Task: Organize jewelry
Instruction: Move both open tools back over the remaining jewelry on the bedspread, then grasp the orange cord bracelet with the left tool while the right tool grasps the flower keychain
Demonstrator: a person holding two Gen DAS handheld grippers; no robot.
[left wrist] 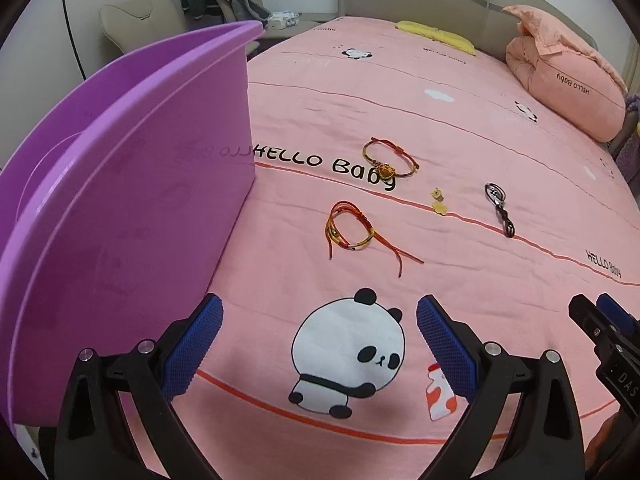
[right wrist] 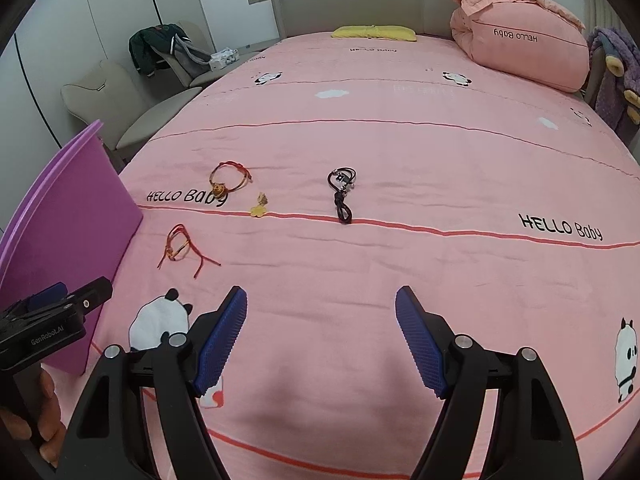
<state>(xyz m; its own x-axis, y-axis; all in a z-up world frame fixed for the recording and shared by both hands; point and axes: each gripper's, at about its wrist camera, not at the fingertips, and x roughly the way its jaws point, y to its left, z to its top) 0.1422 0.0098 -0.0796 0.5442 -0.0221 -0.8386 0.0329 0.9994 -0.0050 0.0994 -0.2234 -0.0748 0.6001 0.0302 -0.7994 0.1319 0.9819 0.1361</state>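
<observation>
Several jewelry pieces lie on a pink bedsheet (left wrist: 460,120). A gold bangle with a red cord and charm (left wrist: 390,158) (right wrist: 230,179) lies farthest back. Nearer is a red and gold string bracelet (left wrist: 352,230) (right wrist: 178,246). A small yellow flower charm (left wrist: 439,201) (right wrist: 259,205) and a black cord bracelet (left wrist: 500,208) (right wrist: 342,194) lie to the right. A purple plastic bin (left wrist: 120,220) (right wrist: 72,240) stands at the left. My left gripper (left wrist: 319,344) hangs open above a panda print, with nothing between its pads. My right gripper (right wrist: 321,336) is also open and empty, short of the black bracelet.
A rolled pink duvet (right wrist: 520,40) and a yellow pillow (right wrist: 374,33) sit by the grey headboard. A beige chair (right wrist: 120,104) with a dark jacket (right wrist: 156,50) stands left of the bed. A hand (right wrist: 36,412) holds the left gripper's handle.
</observation>
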